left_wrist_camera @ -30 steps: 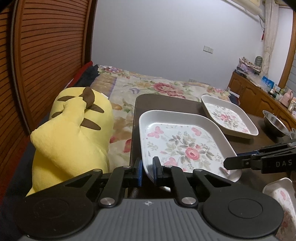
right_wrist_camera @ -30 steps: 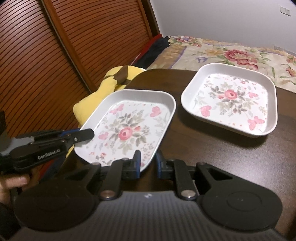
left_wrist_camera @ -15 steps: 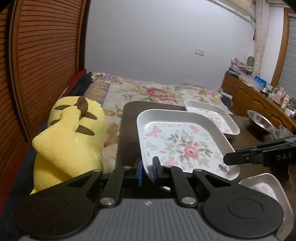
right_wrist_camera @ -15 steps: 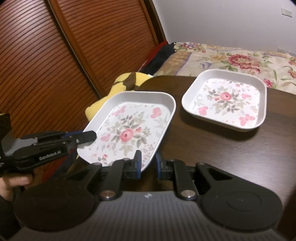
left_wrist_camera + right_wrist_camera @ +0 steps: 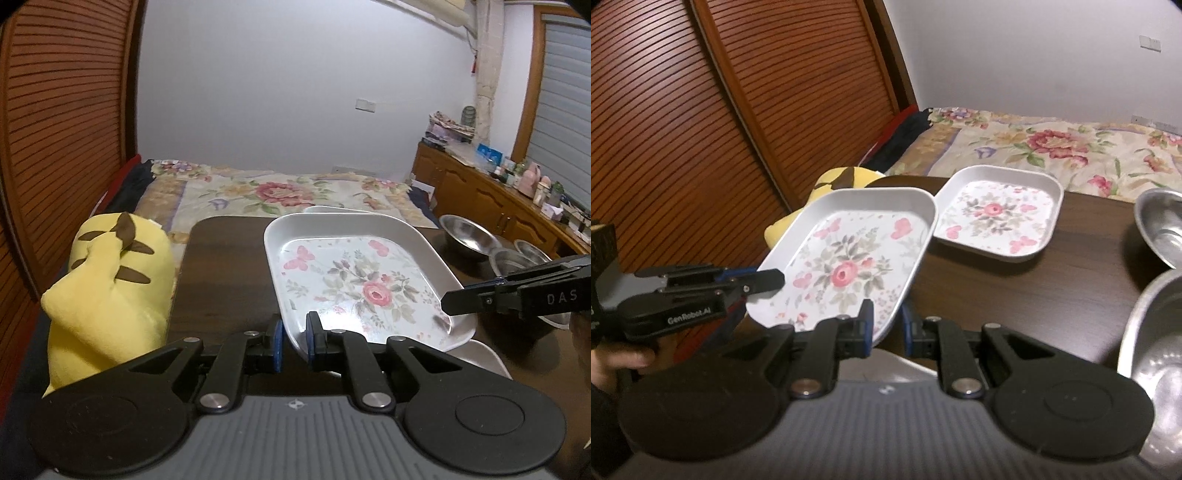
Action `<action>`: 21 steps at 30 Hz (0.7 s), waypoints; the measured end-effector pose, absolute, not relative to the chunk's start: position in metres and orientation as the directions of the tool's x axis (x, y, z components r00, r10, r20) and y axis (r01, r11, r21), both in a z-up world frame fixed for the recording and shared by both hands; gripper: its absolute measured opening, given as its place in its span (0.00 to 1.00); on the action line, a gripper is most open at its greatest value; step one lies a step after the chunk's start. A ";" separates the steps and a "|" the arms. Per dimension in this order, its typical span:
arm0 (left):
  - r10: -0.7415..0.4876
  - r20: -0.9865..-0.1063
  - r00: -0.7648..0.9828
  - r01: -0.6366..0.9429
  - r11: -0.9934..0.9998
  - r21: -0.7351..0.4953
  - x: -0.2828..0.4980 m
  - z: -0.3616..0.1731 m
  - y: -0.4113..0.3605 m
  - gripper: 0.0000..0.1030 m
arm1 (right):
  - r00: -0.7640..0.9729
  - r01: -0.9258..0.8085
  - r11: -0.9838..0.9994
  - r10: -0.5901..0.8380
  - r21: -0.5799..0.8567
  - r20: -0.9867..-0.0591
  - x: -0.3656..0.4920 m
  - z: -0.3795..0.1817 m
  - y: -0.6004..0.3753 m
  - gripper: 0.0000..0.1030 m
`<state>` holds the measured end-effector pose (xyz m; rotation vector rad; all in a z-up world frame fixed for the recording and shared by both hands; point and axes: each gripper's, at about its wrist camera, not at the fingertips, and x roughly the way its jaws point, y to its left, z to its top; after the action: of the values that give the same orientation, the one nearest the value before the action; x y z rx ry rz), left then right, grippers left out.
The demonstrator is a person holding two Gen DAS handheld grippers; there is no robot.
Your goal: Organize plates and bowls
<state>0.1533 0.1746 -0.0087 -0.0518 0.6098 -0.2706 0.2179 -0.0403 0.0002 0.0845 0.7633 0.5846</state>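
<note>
Floral plate (image 5: 846, 266) lifted, now hiding second plate's (image 5: 997, 214) corner.

We grip floral plate (image 5: 849, 266) with both grippers: right (image 5: 888, 325), left (image 5: 768, 278) | above bench (image 5: 1015, 295) | second plate (image 5: 997, 214) behind

A yellow plush toy (image 5: 110, 291) with brown markings lies at the left, just beside the dark wooden worktop (image 5: 225, 273). Beyond the worktop's far edge spreads a bed under a floral bedspread (image 5: 277, 192), with a slatted wooden door (image 5: 713, 122) along its left and a plain pale wall (image 5: 295, 92) behind. At far right stands a wooden sideboard (image 5: 491, 206) crowded with small items.
</note>
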 end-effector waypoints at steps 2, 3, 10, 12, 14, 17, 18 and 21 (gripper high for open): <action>-0.268 -0.558 0.786 0.247 0.962 -0.115 0.151 -0.007 0.169 0.13 | 0.579 -0.468 0.839 0.529 0.279 -0.621 0.213 0.002 -0.048 0.17; -0.271 -0.557 0.785 0.253 0.961 -0.112 0.149 -0.006 0.166 0.14 | 0.578 -0.465 0.837 0.533 0.287 -0.618 0.212 0.002 -0.052 0.17; -0.309 -0.535 0.786 0.290 0.949 -0.121 0.133 0.001 0.148 0.15 | 0.584 -0.460 0.837 0.536 0.296 -0.609 0.200 0.008 -0.073 0.17; -0.317 -0.529 0.788 0.296 0.947 -0.126 0.127 0.001 0.144 0.15 | 0.590 -0.460 0.839 0.533 0.290 -0.606 0.195 0.009 -0.077 0.17; -0.325 -0.523 0.788 0.304 0.944 -0.129 0.121 0.000 0.141 0.15 | 0.594 -0.461 0.840 0.532 0.287 -0.603 0.191 0.009 -0.082 0.17; -0.338 -0.516 0.787 0.317 0.939 -0.132 0.115 0.001 0.137 0.15 | 0.594 -0.460 0.837 0.538 0.296 -0.599 0.186 0.008 -0.089 0.17; -0.343 -0.513 0.787 0.322 0.937 -0.133 0.114 0.002 0.136 0.15 | 0.591 -0.459 0.836 0.541 0.302 -0.598 0.184 0.007 -0.092 0.17; -0.354 -0.507 0.786 0.334 0.933 -0.132 0.109 0.003 0.133 0.15 | 0.587 -0.453 0.832 0.548 0.319 -0.596 0.181 0.004 -0.099 0.15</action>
<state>0.1090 0.1328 0.0029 -0.0358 0.5542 -0.3710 0.1809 -0.0988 0.0038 0.1381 0.7408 0.5857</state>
